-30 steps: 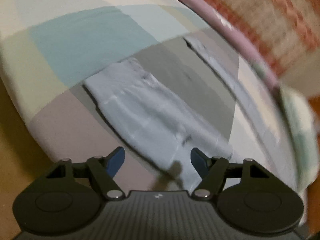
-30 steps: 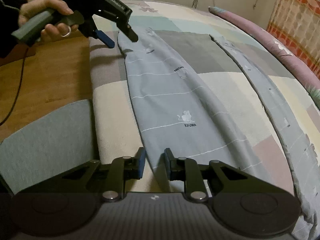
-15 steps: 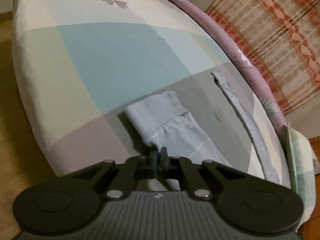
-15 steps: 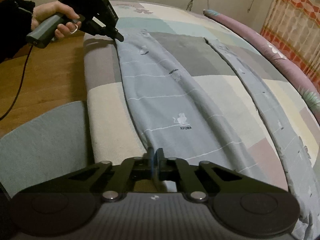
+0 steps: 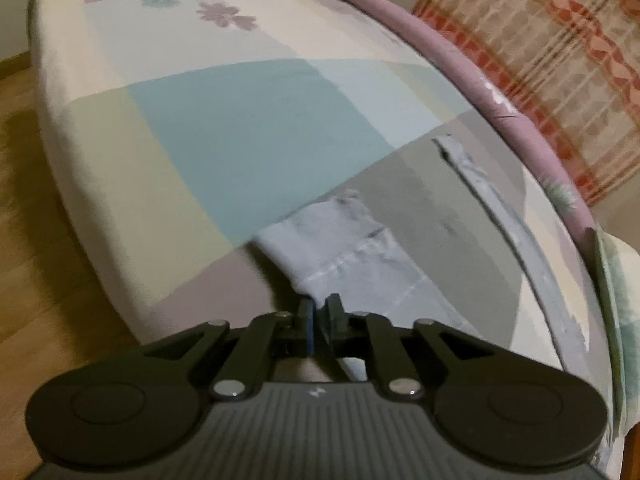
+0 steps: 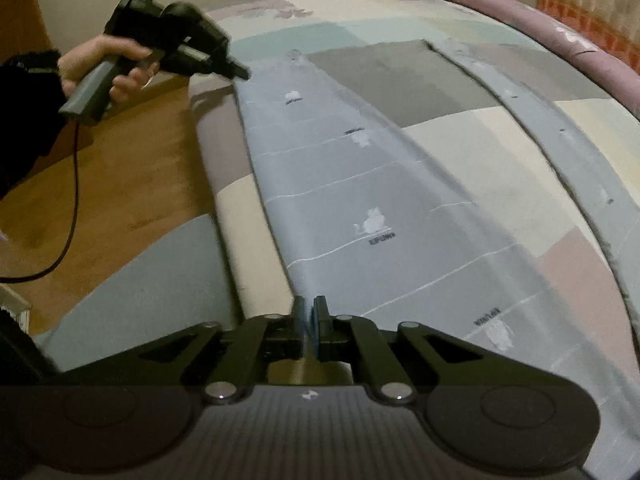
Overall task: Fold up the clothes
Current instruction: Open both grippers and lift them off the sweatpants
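Both grippers pinching the near edge of one trouser leg on the bed.

The left gripper has its blue-padded jaws clamped on the cuff end of the pale grey-blue cotton trousers with white stripes and small cat prints, having just eased a little apart; cloth fills the slit, though blur hides how much is caught. The right gripper likewise nips the same leg's edge, its jaws also just loosened slightly. That leg runs stretched from one gripper to the other along the near side of the pastel patchwork bedsheet; the second leg lies well beyond, its lower end cut off. Past it, a mauve rolled quilt. The hand holding the left tool is blurred.
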